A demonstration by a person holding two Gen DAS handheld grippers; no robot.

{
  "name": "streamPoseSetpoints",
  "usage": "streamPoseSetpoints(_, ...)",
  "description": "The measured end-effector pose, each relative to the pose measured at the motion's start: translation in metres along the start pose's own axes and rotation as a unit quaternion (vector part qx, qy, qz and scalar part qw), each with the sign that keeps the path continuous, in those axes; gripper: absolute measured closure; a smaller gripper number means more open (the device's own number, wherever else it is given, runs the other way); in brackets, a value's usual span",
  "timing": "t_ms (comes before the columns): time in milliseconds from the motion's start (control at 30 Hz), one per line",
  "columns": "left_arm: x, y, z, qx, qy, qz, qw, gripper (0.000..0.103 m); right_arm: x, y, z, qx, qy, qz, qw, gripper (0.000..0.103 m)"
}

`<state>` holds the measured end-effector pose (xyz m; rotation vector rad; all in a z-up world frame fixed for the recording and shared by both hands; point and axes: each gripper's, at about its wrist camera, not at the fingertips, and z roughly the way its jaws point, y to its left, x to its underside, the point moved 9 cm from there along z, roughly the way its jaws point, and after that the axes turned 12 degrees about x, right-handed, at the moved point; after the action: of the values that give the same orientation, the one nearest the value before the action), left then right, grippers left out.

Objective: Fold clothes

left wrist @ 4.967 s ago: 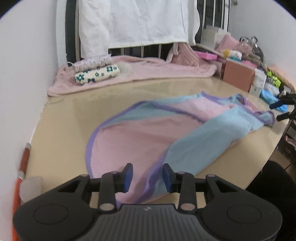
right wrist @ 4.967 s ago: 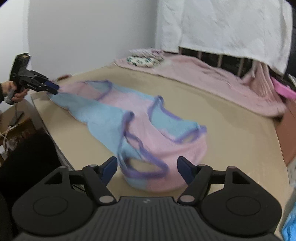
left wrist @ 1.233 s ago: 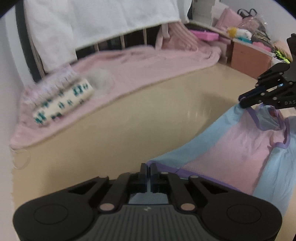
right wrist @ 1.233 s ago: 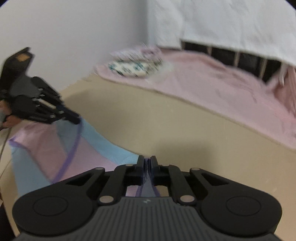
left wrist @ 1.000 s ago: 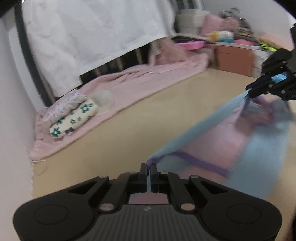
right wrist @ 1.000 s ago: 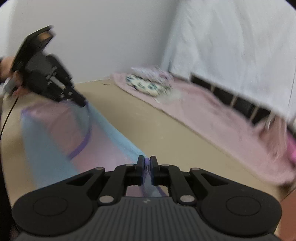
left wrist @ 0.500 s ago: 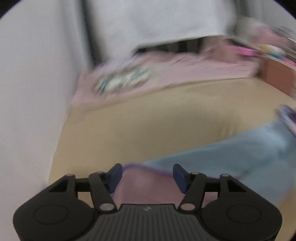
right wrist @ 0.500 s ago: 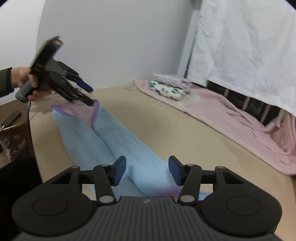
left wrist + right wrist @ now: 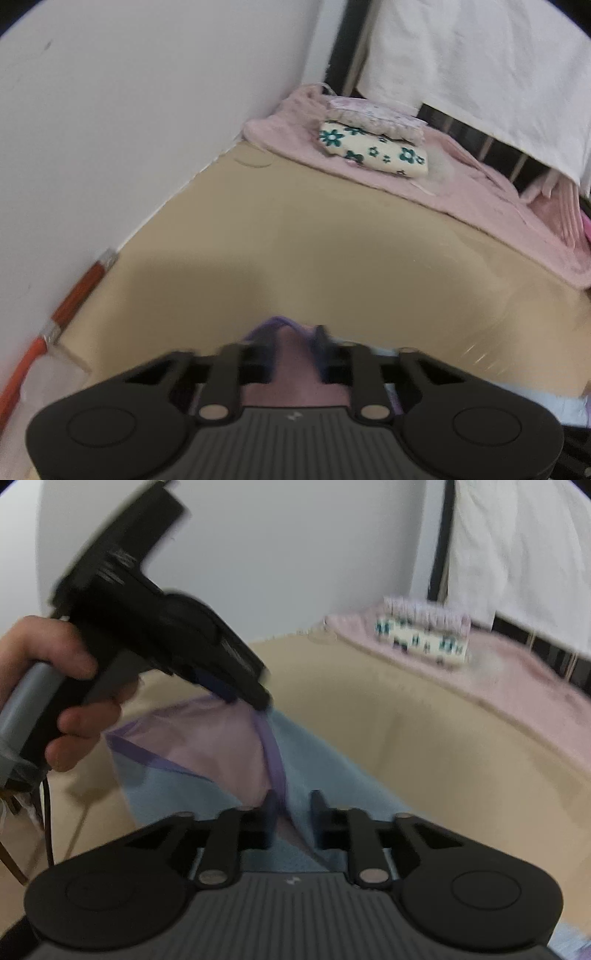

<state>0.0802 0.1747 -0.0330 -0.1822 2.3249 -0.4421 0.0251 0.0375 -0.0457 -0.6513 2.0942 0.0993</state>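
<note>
Garment [image 9: 229, 760] lengthwise between left gripper [image 9: 251, 698] and right gripper [image 9: 293, 812], jaws parted.

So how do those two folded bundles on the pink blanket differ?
The floral bundle is cream with teal flowers; the pink bundle is pale with a fine pink print. The floral bundle lies in front and looks longer; the pink bundle sits behind it. Both are folded and rest on the blanket.

Plain white wall [image 9: 140, 110] borders the smooth beige tabletop [image 9: 332, 251] on the left. A rumpled pink blanket [image 9: 480, 195] lies along the far edge. White quilted cloth [image 9: 480, 66] hangs over dark vertical bars [image 9: 341, 44]. Even, soft lighting.
</note>
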Motion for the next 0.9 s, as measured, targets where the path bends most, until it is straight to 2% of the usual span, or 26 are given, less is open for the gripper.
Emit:
streamPoseSetpoints(33,0.001,0.002,0.0,0.005,0.001,-0.005,1.0,0.1,0.0,-0.003,-0.001,0.0,-0.002,0.011,1.0,0.097)
streamPoseSetpoints(233,0.005,0.004,-0.007,-0.006,-0.012,-0.001,0.9999,0.1,-0.012,0.002,-0.03,-0.01,-0.017,0.023,1.0,0.098)
streamPoseSetpoints(367,0.008,0.006,-0.004,-0.01,-0.024,-0.003,0.9997,0.097,0.0,0.013,-0.023,-0.019,0.006,0.014,1.0,0.097)
streamPoseSetpoints(433,0.006,0.006,-0.004,-0.01,-0.025,-0.01,0.9996,0.097,0.004,0.018,-0.027,-0.023,0.002,0.01,1.0,0.091)
streamPoseSetpoints(467,0.005,0.007,-0.005,-0.008,-0.026,-0.014,0.9995,0.092,0.003,0.018,-0.032,-0.023,-0.009,0.01,1.0,0.083)
streamPoseSetpoints(500,0.005,0.006,-0.008,-0.003,-0.027,-0.019,0.9994,0.084,0.002,0.014,-0.04,-0.017,-0.02,0.012,1.0,0.066)
streamPoseSetpoints(533,0.005,0.006,-0.011,0.005,-0.03,-0.025,0.9992,0.08,0.002,0.007,-0.048,-0.005,-0.031,0.016,0.999,0.056)
streamPoseSetpoints(600,0.004,0.005,-0.02,0.033,-0.044,-0.041,0.9977,0.062,0.002,-0.01,-0.066,0.018,-0.05,0.025,0.998,0.055)
streamPoseSetpoints(667,0.005,0.002,-0.023,0.05,-0.048,-0.048,0.9965,0.051,0.008,-0.035,-0.08,0.043,-0.055,0.047,0.996,0.055)
streamPoseSetpoints(767,0.013,-0.008,-0.015,0.032,-0.034,-0.019,0.9987,0.057,0.027,-0.073,-0.085,0.08,-0.039,0.085,0.992,0.055)
streamPoseSetpoints(800,0.014,-0.009,-0.012,0.023,-0.031,-0.013,0.9992,0.072,0.033,-0.086,-0.086,0.091,-0.033,0.098,0.99,0.055)
streamPoseSetpoints(833,0.016,-0.011,-0.009,0.014,-0.028,-0.006,0.9995,0.083,0.04,-0.096,-0.087,0.101,-0.027,0.108,0.989,0.055)
streamPoseSetpoints(867,0.017,-0.012,-0.006,0.006,-0.026,0.0,0.9996,0.099,0.045,-0.102,-0.087,0.106,-0.022,0.116,0.987,0.055)
streamPoseSetpoints(900,0.016,-0.013,-0.005,0.006,-0.025,0.003,0.9997,0.098,0.051,-0.109,-0.087,0.111,-0.017,0.125,0.986,0.055)
